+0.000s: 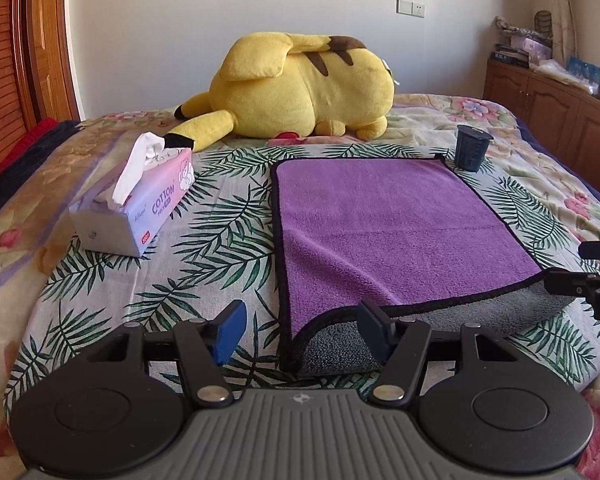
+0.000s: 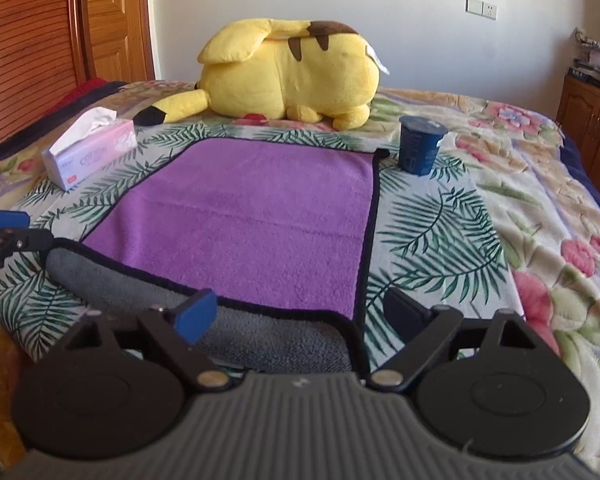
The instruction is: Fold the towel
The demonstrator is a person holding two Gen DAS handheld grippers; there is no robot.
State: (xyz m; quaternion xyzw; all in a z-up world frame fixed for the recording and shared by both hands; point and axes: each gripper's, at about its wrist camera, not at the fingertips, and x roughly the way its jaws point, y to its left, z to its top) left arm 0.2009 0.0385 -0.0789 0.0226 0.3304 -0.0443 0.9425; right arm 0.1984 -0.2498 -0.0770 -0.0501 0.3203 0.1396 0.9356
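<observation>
A purple towel (image 1: 384, 224) with black trim and a grey underside lies flat on the leaf-print cloth on the bed; it also shows in the right wrist view (image 2: 252, 216). Its near edge is curled up, showing grey (image 1: 340, 344). My left gripper (image 1: 304, 334) is open, its jaws either side of the towel's near left corner. My right gripper (image 2: 300, 318) is open, its jaws either side of the near right corner. Each gripper shows at the edge of the other's view: the right gripper (image 1: 592, 280), the left gripper (image 2: 4, 236).
A yellow plush toy (image 1: 300, 88) lies behind the towel. A tissue box (image 1: 140, 204) stands left of it. A dark blue cup (image 2: 420, 144) stands by the far right corner. A wooden cabinet (image 1: 560, 108) is at the right, a wooden door (image 2: 112, 16) at the left.
</observation>
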